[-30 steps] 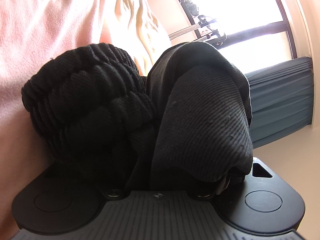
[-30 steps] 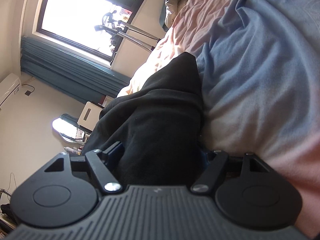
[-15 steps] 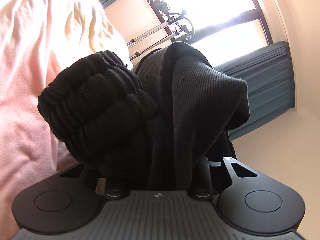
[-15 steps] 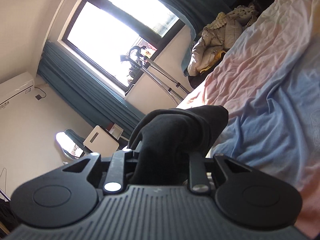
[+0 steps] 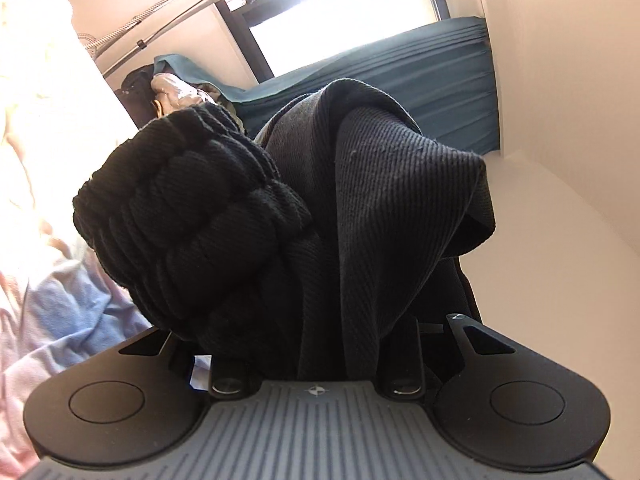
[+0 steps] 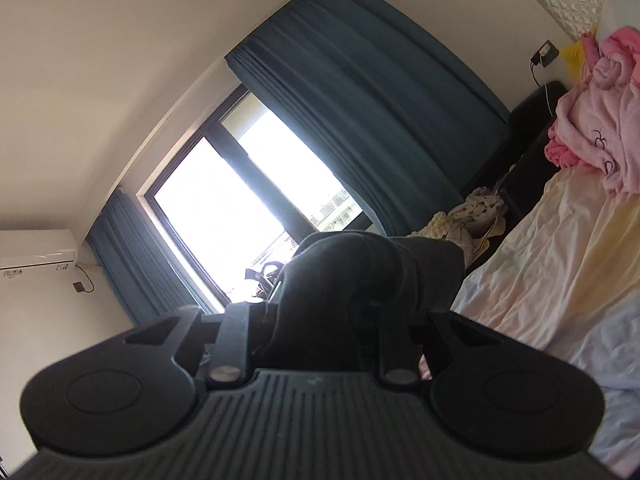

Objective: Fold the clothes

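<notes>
Fingers of both grippers, left (image 5: 316,344) and right (image 6: 316,320), clamped on black garment (image 5: 360,200), lifted clear of the bed (image 6: 560,260). Ribbed cuff (image 5: 188,216) bunched at left gripper. Window (image 6: 224,216) behind garment, curtain (image 6: 360,120) beside it.

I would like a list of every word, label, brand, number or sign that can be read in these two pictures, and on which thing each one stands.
No text can be read in either view.
Air conditioner: small dark marks on its lower front, too small and blurred to read.
Pink garment: a dark embroidered motif, a drawing and not letters.
Left gripper body: a small round emblem, no letters.
Black garment: no label in view.
</notes>
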A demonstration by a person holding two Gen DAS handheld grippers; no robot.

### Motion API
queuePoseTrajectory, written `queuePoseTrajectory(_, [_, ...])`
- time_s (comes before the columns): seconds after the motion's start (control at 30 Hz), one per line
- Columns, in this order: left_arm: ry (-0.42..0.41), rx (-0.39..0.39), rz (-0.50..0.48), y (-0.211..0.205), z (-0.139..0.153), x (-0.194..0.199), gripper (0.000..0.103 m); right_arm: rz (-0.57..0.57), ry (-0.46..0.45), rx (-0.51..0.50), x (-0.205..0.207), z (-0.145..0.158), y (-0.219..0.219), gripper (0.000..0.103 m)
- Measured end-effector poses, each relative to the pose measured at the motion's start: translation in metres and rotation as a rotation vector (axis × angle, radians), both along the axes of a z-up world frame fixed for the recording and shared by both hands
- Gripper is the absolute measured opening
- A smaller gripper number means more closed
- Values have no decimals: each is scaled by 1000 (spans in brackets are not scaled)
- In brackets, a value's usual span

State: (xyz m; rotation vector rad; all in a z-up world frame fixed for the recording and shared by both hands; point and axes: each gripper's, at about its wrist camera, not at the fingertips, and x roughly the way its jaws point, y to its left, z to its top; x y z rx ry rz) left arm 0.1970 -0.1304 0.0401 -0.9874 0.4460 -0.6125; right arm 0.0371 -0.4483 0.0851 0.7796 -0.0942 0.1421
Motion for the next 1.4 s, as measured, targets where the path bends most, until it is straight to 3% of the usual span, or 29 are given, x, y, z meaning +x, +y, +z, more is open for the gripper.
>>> queuePoseTrajectory(0.17, [-10, 23, -138, -91, -15, 37, 40, -184, -30, 40, -7, -22, -68, 25])
queuePoseTrajectory(0.37, [58, 77, -240, -181, -78, 75, 40, -409, 27, 125, -5, -77, -128, 26])
queuePoseTrajectory(0.53, [152, 182, -298, -223, -145, 112, 40, -536, 201, 184, 15, -134, -153, 26])
queuePoseTrajectory(0.6, [178, 217, -312, -231, -169, 115, 41, -597, 334, 222, 26, -163, -155, 27])
queuePoseTrajectory(0.7, [172, 228, -318, -230, -189, 115, 51, -673, 506, 287, 33, -202, -155, 33])
queuePoseTrajectory(0.77, [169, 243, -325, -229, -197, 115, 59, -697, 545, 303, 35, -216, -153, 38])
queuePoseTrajectory(0.9, [183, 316, -364, -225, -198, 119, 70, -710, 571, 288, 33, -218, -148, 43])
queuePoseTrajectory(1.07, [182, 388, -436, -210, -184, 110, 94, -738, 555, 291, 22, -201, -147, 56])
queuePoseTrajectory(1.23, [119, 502, -439, -177, -163, 82, 100, -803, 478, 202, 4, -167, -135, 57])
queuePoseTrajectory(1.4, [-6, 625, -368, -125, -121, 39, 100, -766, 426, 42, -3, -137, -111, 57])
